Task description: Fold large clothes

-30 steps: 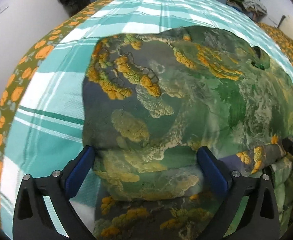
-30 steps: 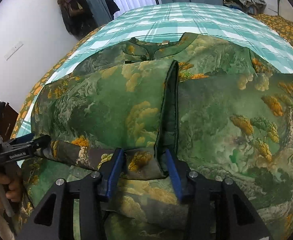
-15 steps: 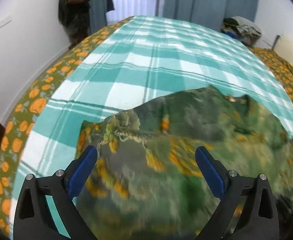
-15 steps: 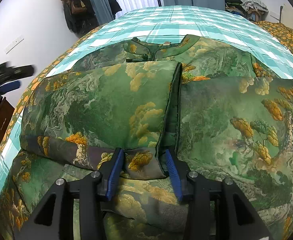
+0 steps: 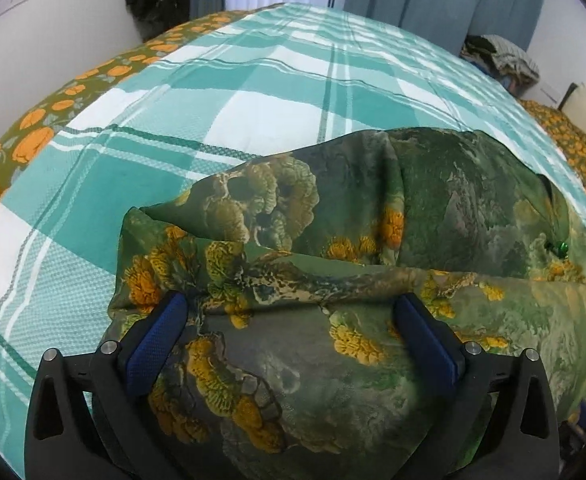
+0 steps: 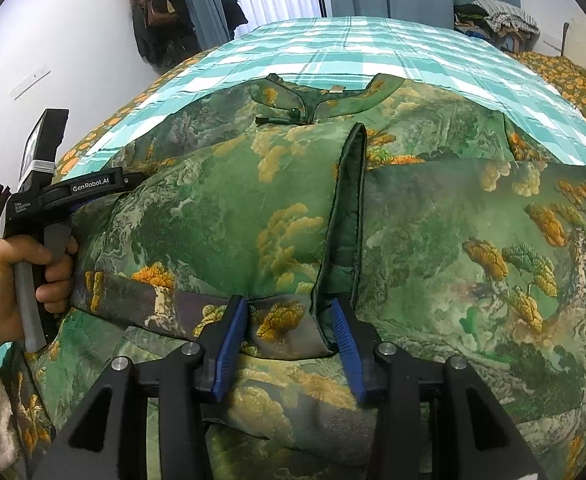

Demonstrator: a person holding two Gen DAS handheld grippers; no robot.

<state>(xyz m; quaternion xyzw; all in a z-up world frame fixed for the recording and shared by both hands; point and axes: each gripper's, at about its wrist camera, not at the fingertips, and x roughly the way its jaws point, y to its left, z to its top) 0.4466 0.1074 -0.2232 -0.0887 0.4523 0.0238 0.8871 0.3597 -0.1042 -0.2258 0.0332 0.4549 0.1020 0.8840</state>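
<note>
Green printed garment (image 6: 229, 216): lies partly folded on checked bedspread (image 5: 277, 92). Left gripper (image 5: 293, 344): jaws wide apart over a fabric fold, nothing pinched. Right gripper (image 6: 289, 336): jaws apart, straddling folded sleeve edge.

Garment (image 6: 293, 208) on the bedspread (image 6: 373, 52), collar (image 6: 313, 98) at the far side, left gripper (image 6: 133, 180) at its left edge.

One green printed garment (image 6: 229, 216) lies on one bed (image 6: 373, 52), which has one teal-and-white checked cover (image 5: 253, 92) and one orange-flowered sheet (image 5: 33, 144) beneath it. Two hand-held grippers are in view: the left (image 6: 133, 179) and the right (image 6: 289, 340), each with two blue-padded fingers (image 6: 229, 336). One pile of clothes (image 6: 497, 16) sits far off.
</note>
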